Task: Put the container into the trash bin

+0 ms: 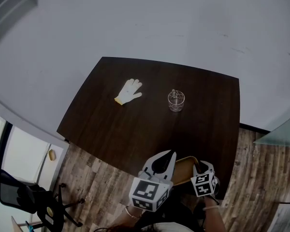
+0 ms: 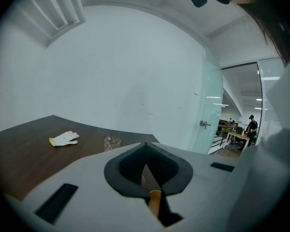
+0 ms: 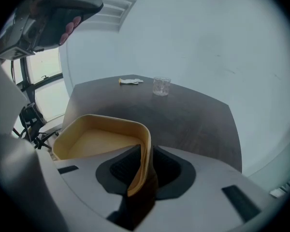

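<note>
Right gripper (image 3: 145,151) clamps container (image 3: 94,141) wall at table's (image 1: 135,129) near edge; left gripper (image 2: 146,149) closed, empty. Carry step, I reckon. No bin in view, so I need to locate it.

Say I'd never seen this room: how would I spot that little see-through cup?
Find the dark wooden table by the pale wall. On its far half sit two small things: a white glove on the left, the cup to its right. The cup is the clear, upright one; the glove lies flat.

dark table (image 1: 135,129) against pale wall (image 1: 159,23); plank floor (image 1: 261,178); office chair (image 1: 17,193).
</note>
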